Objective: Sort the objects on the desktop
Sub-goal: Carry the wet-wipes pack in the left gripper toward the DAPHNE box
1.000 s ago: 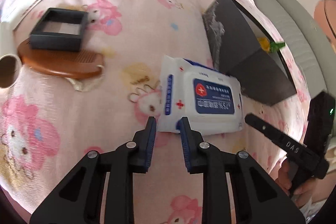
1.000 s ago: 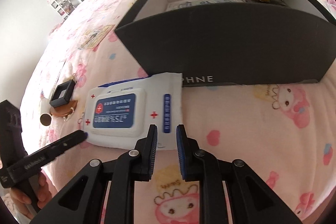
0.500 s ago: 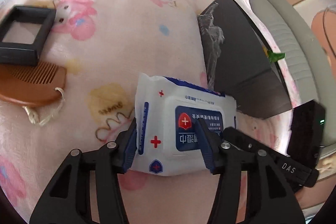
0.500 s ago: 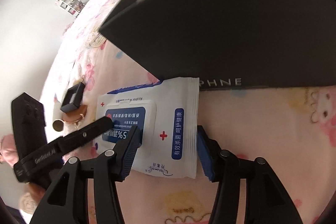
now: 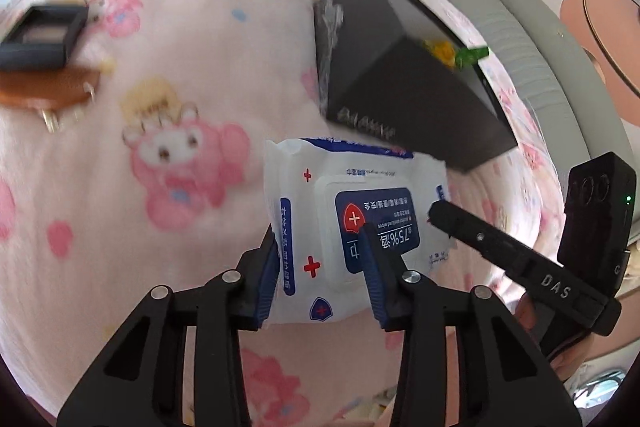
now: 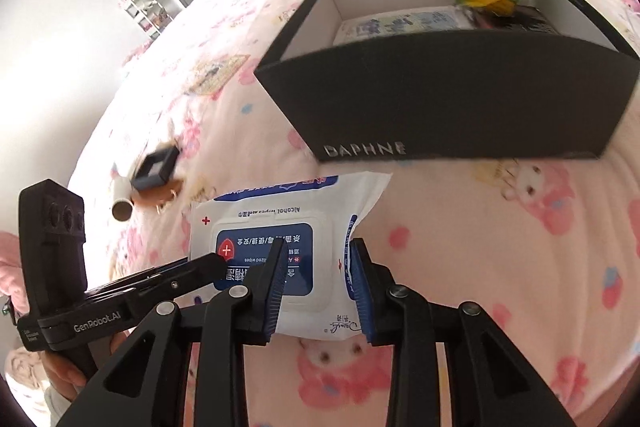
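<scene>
Both grippers grip the same wipes pack (image 5: 352, 223): left gripper (image 5: 320, 267) pinches its near-left end, right gripper (image 6: 318, 283) pinches its near-right end, each half closed with pads pressing the soft wrapper. It seems lifted off the pink blanket (image 5: 160, 87). Ahead and above the fingers stands the black box (image 6: 460, 99), open on top. I think both hands should rise together, level, clear the front wall, then release.
</scene>
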A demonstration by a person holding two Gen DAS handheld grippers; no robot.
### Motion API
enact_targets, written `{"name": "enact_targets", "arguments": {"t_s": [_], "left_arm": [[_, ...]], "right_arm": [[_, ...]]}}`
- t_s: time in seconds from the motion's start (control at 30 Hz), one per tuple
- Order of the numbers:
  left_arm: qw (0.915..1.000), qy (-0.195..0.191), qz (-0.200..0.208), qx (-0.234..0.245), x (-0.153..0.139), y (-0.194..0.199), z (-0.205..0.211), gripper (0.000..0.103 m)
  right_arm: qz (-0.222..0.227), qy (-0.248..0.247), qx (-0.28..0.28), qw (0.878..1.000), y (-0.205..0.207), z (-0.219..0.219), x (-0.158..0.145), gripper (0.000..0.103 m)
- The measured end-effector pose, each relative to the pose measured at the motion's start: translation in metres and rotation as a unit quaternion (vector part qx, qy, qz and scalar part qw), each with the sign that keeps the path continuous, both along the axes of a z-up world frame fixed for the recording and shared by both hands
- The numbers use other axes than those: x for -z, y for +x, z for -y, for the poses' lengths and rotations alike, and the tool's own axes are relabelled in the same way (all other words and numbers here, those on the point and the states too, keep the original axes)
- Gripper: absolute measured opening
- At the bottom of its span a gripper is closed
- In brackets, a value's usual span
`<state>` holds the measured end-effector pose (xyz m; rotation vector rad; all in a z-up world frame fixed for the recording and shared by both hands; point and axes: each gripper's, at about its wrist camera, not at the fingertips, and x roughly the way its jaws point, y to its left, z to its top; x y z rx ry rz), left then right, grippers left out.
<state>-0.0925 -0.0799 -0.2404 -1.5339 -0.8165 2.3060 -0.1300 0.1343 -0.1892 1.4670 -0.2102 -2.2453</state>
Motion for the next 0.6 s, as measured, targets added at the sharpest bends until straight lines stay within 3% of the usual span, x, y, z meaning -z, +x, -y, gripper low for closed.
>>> {"name": "enact_targets", "arguments": {"t_s": [0.1,0.23,0.4,0.6], "left_arm": [[0.9998,-0.013,0.012,-0.012,0.011,0.001,0.002,0.041],[0.9995,-0.028,0.007,-0.008,0.011,-0.001,-0.004,0.049],[0.9992,-0.036,0.015,-0.013,0.008,-0.004,-0.009,0.05],[0.9985,-0.05,0.017,-0.014,0.01,-0.002,-0.016,0.05]], "right_arm": [[0.032,-0.017,0.018,0.999,0.001,-0.016,0.014,0.029],[0.047,0.0,0.025,0.999,0.001,-0.019,0.025,0.032],[0.06,0.012,0.031,0.998,-0.006,-0.009,0.038,0.036],[0.053,0.031,0.004,0.998,-0.003,-0.003,0.042,0.05]]}}
